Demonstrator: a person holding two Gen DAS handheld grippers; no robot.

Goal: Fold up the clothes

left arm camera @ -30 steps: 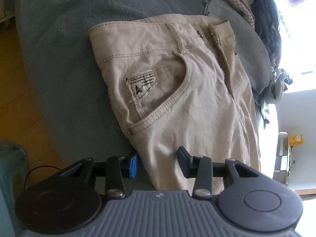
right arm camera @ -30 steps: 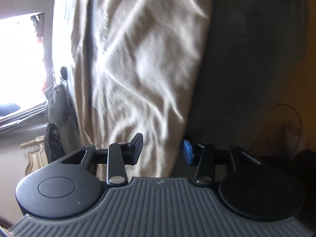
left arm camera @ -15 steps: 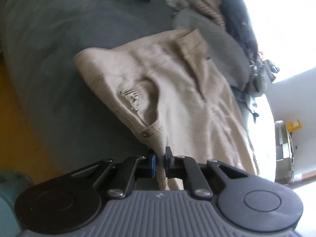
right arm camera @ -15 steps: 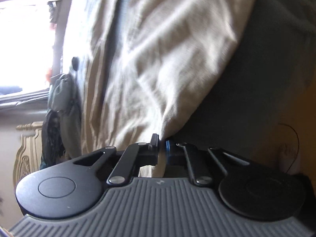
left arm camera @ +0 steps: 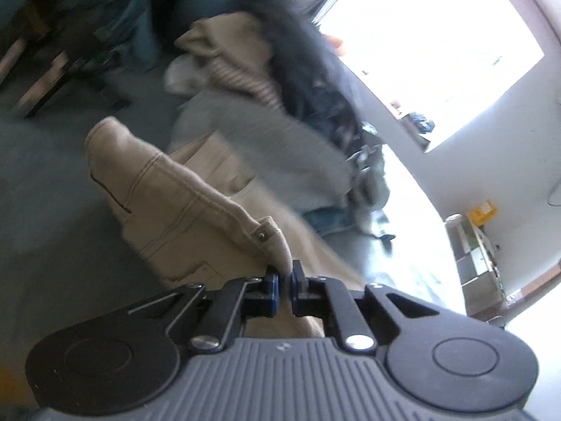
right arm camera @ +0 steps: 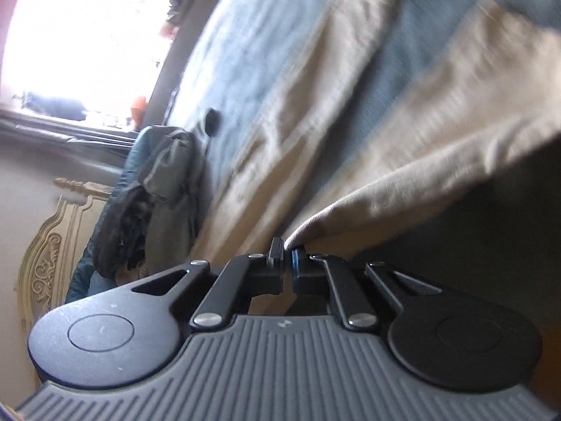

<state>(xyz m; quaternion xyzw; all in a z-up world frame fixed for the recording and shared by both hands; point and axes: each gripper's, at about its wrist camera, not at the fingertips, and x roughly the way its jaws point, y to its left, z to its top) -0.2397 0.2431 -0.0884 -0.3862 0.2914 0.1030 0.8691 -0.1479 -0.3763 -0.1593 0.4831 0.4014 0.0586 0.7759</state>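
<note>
Trousers [left arm camera: 182,207] of beige cloth are held at two places along one side edge and are lifted off the grey-blue bed [left arm camera: 52,182] on which the rest of the garment lies. In the left wrist view, the left claw [left arm camera: 284,282] is seen closed narrow on the seam just below a riveted pocket corner, with cloth pinched between its blue pads. In the right wrist view, the right claw [right arm camera: 287,259] is likewise closed narrow on a fold of the leg [right arm camera: 438,133], and a second beige strip is seen lying flat on the bed beyond it.

As to progress, only the opening of a fold is judged to be in hand: the edge is gripped and raised, but no half of the garment is laid over the other, and no finished fold is shown. What remains, it is judged, is for the raised side to be carried across, laid down and smoothed, and then for the length to be folded. A heap of further clothes [left arm camera: 266,80], striped, grey and dark, is seen at the far side of the bed near a bright window [left arm camera: 438,35], so more garments probably wait; the blur makes the count uncertain.

No brand, label or writing can be read in either view; the rivet carries no legible mark.
</note>
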